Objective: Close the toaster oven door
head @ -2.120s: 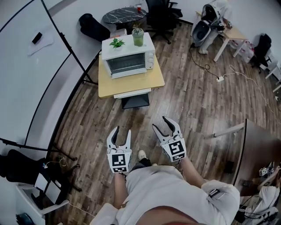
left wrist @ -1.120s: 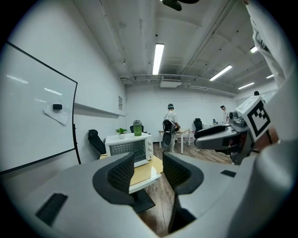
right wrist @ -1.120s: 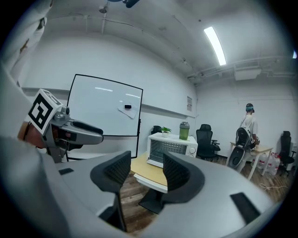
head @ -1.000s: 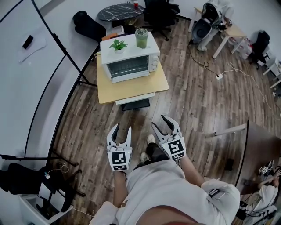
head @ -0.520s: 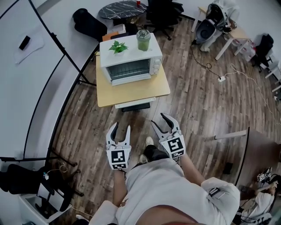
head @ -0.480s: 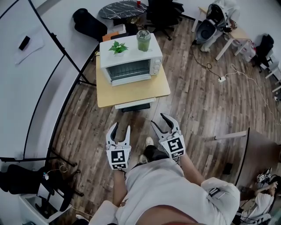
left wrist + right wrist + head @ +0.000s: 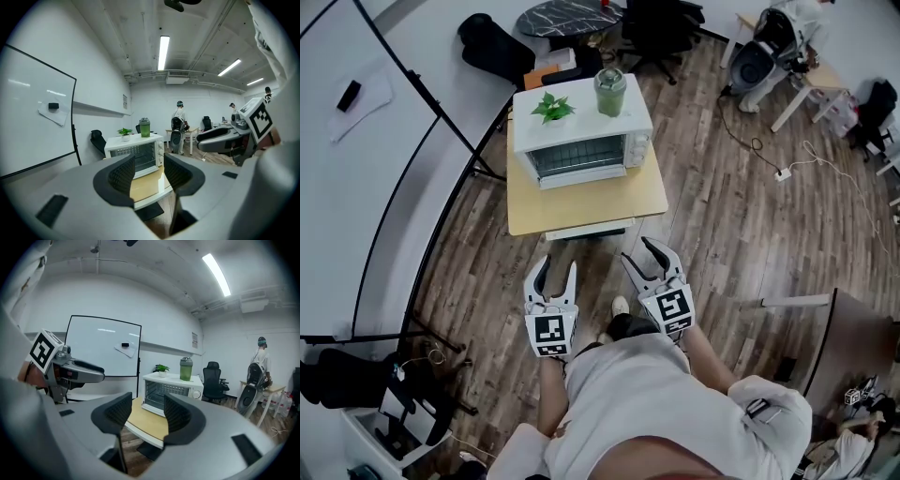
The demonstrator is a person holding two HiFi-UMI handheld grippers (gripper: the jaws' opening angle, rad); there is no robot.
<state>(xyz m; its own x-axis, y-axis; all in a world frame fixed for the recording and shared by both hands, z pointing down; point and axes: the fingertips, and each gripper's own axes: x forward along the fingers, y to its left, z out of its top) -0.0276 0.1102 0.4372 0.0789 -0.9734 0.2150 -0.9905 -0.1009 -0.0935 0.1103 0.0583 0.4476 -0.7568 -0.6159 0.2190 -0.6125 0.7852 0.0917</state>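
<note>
A white toaster oven [image 7: 581,127] stands on a small wooden table [image 7: 581,202] a step or two ahead of me. Its front shows dark glass and racks, with a white strip along the lower edge; whether the door is down I cannot tell. The oven also shows between the jaws in the left gripper view [image 7: 137,154] and the right gripper view [image 7: 171,390]. My left gripper [image 7: 558,267] and right gripper [image 7: 639,251] hover side by side over the floor, short of the table. Both are open with a narrow gap and hold nothing.
A small potted plant [image 7: 551,108] and a green cup [image 7: 609,91] sit on the oven's top. A whiteboard on a black stand [image 7: 441,103] lines the left. Office chairs [image 7: 656,23], desks and a floor cable [image 7: 825,159] lie beyond. People stand far back [image 7: 179,122]. A wooden panel [image 7: 858,347] stands at the right.
The table and oven have drawn nearer and lower in the head view as I walk towards them. Both grippers keep the same stance and jaw gap.
</note>
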